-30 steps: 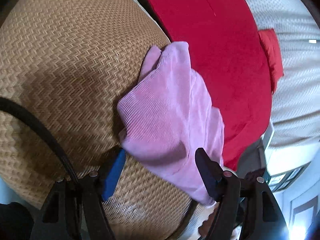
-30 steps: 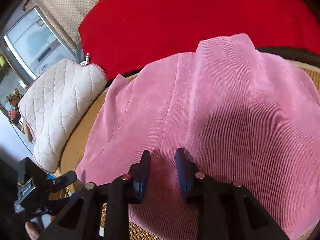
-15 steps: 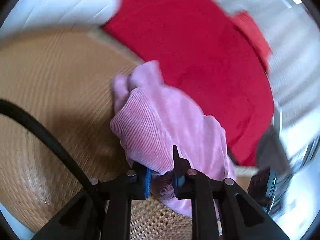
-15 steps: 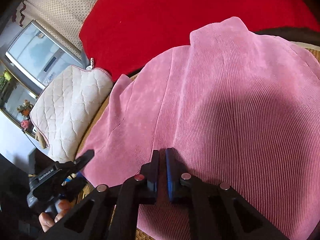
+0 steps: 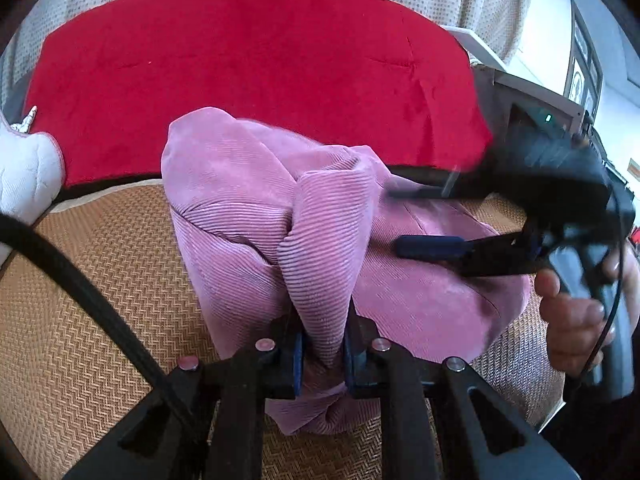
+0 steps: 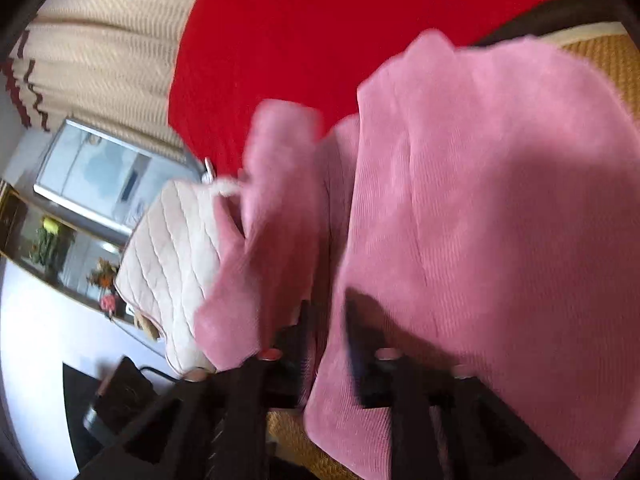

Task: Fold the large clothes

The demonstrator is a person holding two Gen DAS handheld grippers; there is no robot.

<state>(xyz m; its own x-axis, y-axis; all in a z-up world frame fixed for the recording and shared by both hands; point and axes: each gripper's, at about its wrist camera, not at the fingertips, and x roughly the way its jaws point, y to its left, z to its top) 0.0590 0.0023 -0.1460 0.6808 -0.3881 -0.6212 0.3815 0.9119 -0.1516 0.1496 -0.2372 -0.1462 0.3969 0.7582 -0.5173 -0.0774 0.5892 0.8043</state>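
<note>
A pink corduroy garment (image 5: 248,200) lies bunched on a woven mat (image 5: 80,320). My left gripper (image 5: 322,350) is shut on a raised fold of it, which stands up between the blue pads. In the left wrist view my right gripper (image 5: 424,220) reaches in from the right over the garment, held by a hand (image 5: 576,320). In the right wrist view the right gripper (image 6: 328,344) is blurred and its jaws are opening. The pink garment (image 6: 500,200) lies under and between them, and the pads do not press it. A lifted flap (image 6: 272,208) hangs at the left.
A red blanket (image 5: 256,72) covers the surface behind the mat. At the left edge sits a white quilted cushion (image 5: 24,168), also in the right wrist view as the cushion (image 6: 172,256). A black cable (image 5: 80,280) crosses the mat. A beige curtain (image 6: 100,60) hangs behind.
My left gripper closed on a fold of the pink garment, rolled and lifted it. The right gripper closed on the cloth, then opened, and a pink flap rose at its left.
</note>
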